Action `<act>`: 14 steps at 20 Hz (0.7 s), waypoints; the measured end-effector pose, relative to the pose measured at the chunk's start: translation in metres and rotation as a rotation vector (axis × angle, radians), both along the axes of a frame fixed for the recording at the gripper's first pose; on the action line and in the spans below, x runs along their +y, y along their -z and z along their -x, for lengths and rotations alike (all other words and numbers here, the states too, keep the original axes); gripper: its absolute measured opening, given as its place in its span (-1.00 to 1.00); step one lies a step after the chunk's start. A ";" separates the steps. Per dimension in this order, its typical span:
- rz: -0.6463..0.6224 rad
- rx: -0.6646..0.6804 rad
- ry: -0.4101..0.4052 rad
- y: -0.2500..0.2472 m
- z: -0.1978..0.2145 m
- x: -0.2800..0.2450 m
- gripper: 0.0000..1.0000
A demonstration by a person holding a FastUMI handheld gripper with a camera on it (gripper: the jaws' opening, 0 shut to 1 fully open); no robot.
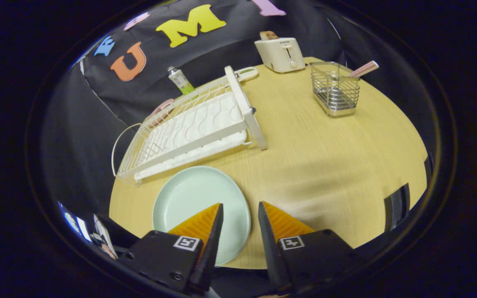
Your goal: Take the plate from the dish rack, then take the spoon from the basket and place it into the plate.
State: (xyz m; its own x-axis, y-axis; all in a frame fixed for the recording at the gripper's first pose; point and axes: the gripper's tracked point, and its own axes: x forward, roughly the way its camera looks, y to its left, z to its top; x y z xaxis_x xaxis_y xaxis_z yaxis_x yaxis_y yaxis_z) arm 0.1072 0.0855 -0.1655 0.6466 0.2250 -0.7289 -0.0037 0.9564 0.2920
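Observation:
A pale green plate (193, 198) lies flat on the wooden table (325, 165), just in front of the white dish rack (197, 124). My gripper (240, 207) hovers above the plate's right edge, open, with nothing between its orange fingers (199, 223). The left finger overlaps the plate in view; the right one is over bare table. Far beyond the fingers, at the right, stands a wire basket (336, 89) with a spoon's pink checked handle (363, 69) sticking out of it.
A cream toaster (280, 54) stands at the table's back edge, left of the basket. A small tube (180, 80) sits behind the rack. Between the rack and the basket the table is bare wood.

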 end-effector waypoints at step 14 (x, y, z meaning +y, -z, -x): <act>0.354 -0.703 0.133 -0.111 -0.025 -0.118 1.00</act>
State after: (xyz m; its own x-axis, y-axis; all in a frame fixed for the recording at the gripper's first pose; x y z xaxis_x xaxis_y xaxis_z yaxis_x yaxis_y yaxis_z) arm 0.1322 -0.0329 -0.0547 0.9865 -0.0550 -0.1545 0.0466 0.9973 -0.0575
